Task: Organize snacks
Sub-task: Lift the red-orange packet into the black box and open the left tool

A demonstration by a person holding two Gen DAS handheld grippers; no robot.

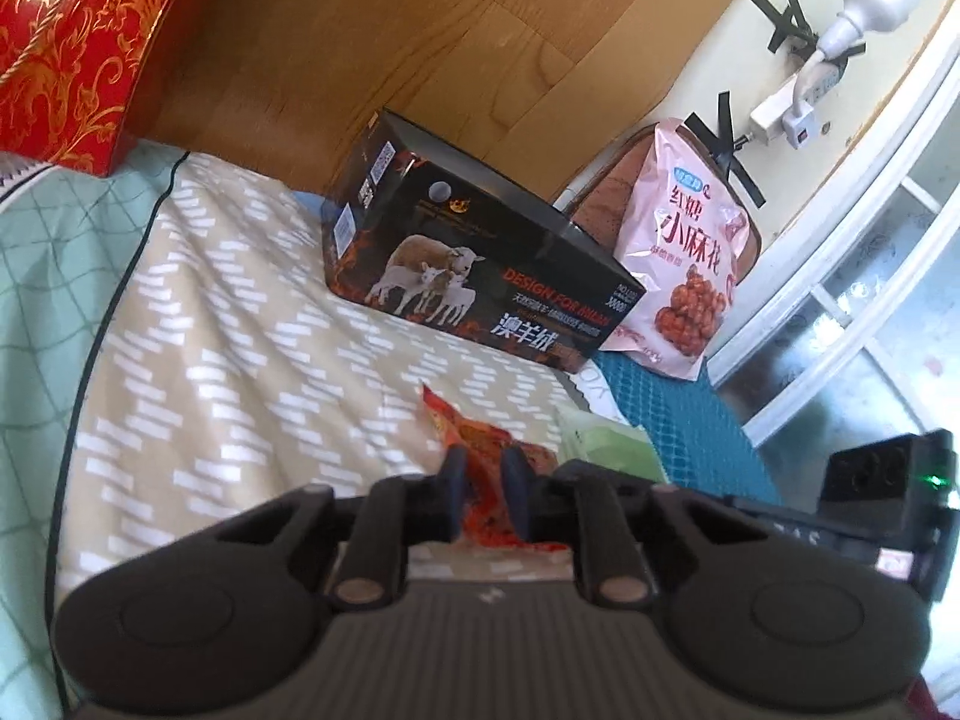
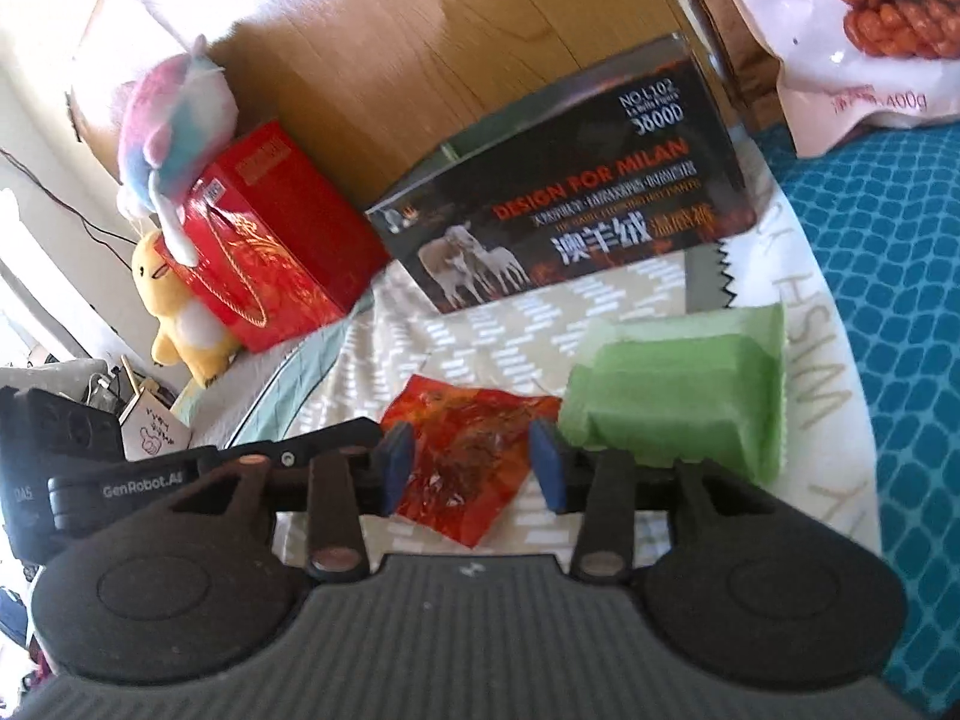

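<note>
A red-orange snack packet [image 1: 489, 480] lies on the patterned bedspread [image 1: 240, 360]. My left gripper [image 1: 486, 468] has its fingers narrowed around the packet and grips it. In the right wrist view the same packet [image 2: 468, 456] lies between the wide-open fingers of my right gripper [image 2: 474, 462], with the left gripper's body [image 2: 120, 480] at its left. A green snack packet [image 2: 678, 396] lies just right of the red one; it also shows in the left wrist view [image 1: 606, 444]. A black sheep-print box [image 1: 474, 264] stands behind, and a pink snack bag [image 1: 684, 252] leans at its right.
A red gift bag [image 2: 270, 240] with plush toys [image 2: 174, 120] stands left of the black box [image 2: 570, 192]. A wooden headboard [image 1: 420, 48] runs behind. A teal mat [image 2: 888, 300] covers the right side. A white window frame [image 1: 840, 276] is at far right.
</note>
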